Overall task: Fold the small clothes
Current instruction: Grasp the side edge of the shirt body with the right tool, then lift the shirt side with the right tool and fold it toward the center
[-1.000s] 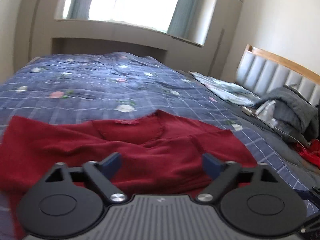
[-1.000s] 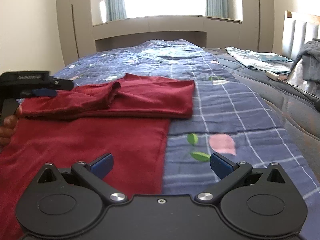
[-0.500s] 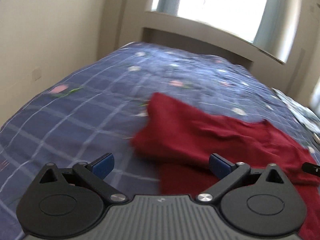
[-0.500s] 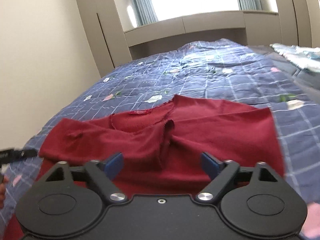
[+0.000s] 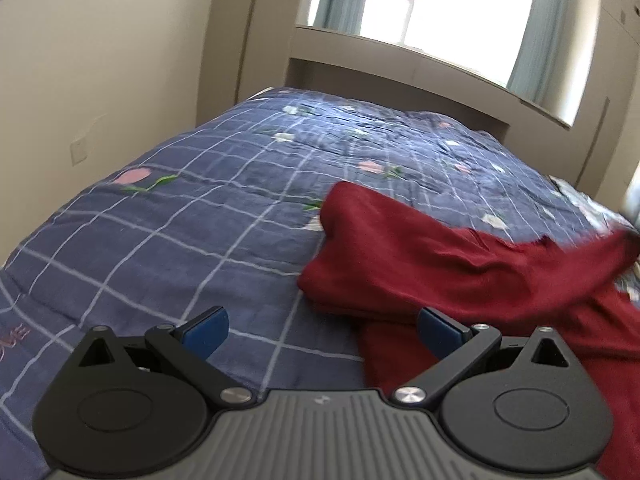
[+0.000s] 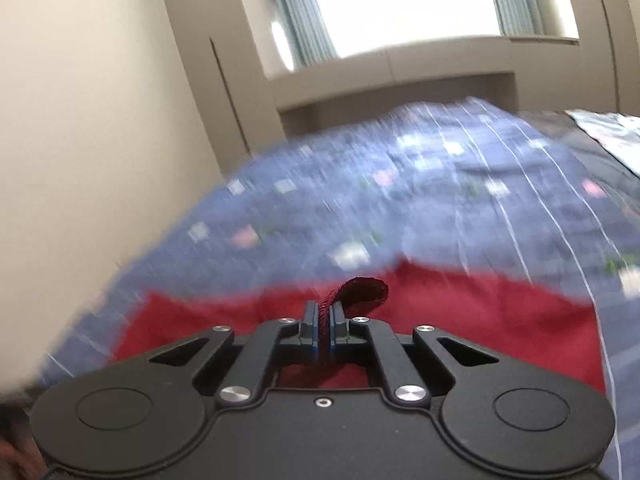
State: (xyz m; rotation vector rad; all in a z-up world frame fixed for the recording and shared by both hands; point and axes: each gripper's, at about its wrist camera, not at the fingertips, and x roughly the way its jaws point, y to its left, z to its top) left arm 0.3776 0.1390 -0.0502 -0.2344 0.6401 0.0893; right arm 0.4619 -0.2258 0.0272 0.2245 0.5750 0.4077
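Left wrist view only: we see the left gripper (image 5: pixel 322 330) with its 2 blue pads (image 5: pixel 206 326) spread wide and nothing between them. It hangs over the blue checked quilt (image 5: pixel 192 216), at the left edge of the red sweater (image 5: pixel 440 264).

Right wrist view only: we see the right gripper (image 6: pixel 322 326) clenched tight on a ribbed edge of the red sweater (image 6: pixel 460 312). A short dark-red flap of that knit curls up and over just beyond the fingertips.

Sweater, left view: it lies on the quilt at the right half of the picture. Its near-left part is a thick folded bundle with a rounded end. Toward the far right a strip of it lifts off the bed and is smeared by blur. We cannot tell from this view what raises it.

Sweater, right view: a broad red sheet spreads under and beyond the gripper. Its far edge lies against the quilt (image 6: pixel 440 184), which is streaked by motion blur.

Room, left view: a cream wall (image 5: pixel 100 60) with a pale wall plate (image 5: pixel 78 151), a window (image 5: pixel 452 8) with light curtains, and a deep sill above the far end of the bed.

Room, right view: the same window (image 6: pixel 404 0), plus tall cupboard panels (image 6: pixel 208 60) left of it. A patterned pale cloth (image 6: pixel 612 132) lies at the right edge.

Person: a blurred part of a hand (image 6: pixel 16 456) shows at the bottom left corner of the right view.

Containers: we can make out no box, basket or drawer in either view. The sweater rests on the quilt alone.
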